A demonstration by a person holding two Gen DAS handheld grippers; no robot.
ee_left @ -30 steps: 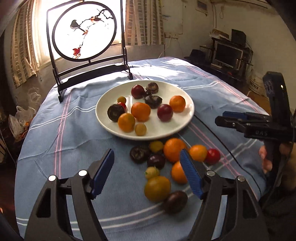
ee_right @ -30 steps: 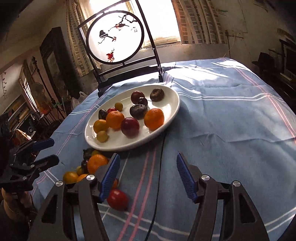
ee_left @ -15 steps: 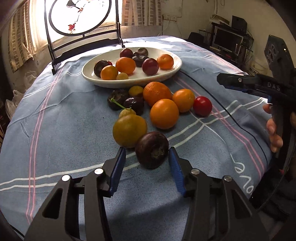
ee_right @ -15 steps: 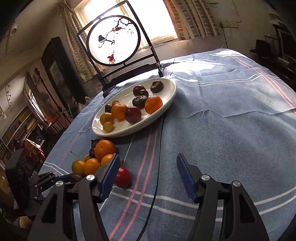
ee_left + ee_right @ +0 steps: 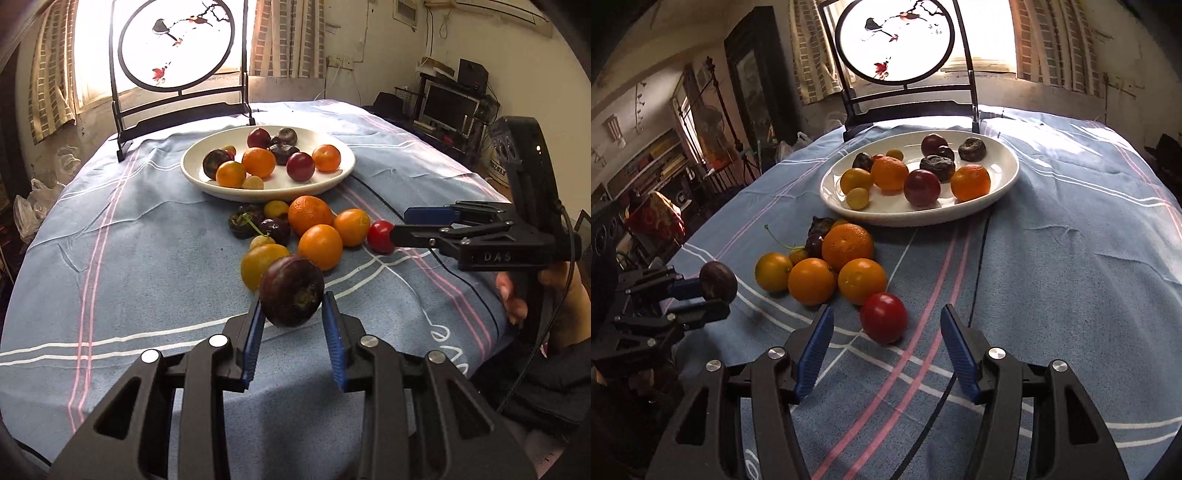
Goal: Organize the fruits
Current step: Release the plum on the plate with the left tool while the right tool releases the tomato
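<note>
Plum (image 5: 291, 291) clamped in left hand-held gripper (image 5: 292, 314) above tablecloth (image 5: 147, 258).

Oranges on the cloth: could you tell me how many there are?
3, clustered: large orange nearest the plate, second orange before it, third orange beside the red fruit. Some may be hidden.

The left gripper (image 5: 292, 328) sits low at the near edge of the worktop (image 5: 147, 251), its jaws closed on a dark purple fruit (image 5: 291, 291) raised off the surface. The right gripper (image 5: 886, 354) points toward the far side, jaws spread wide and holding nothing. The right hand (image 5: 546, 291) grips its handle at the near right.
</note>
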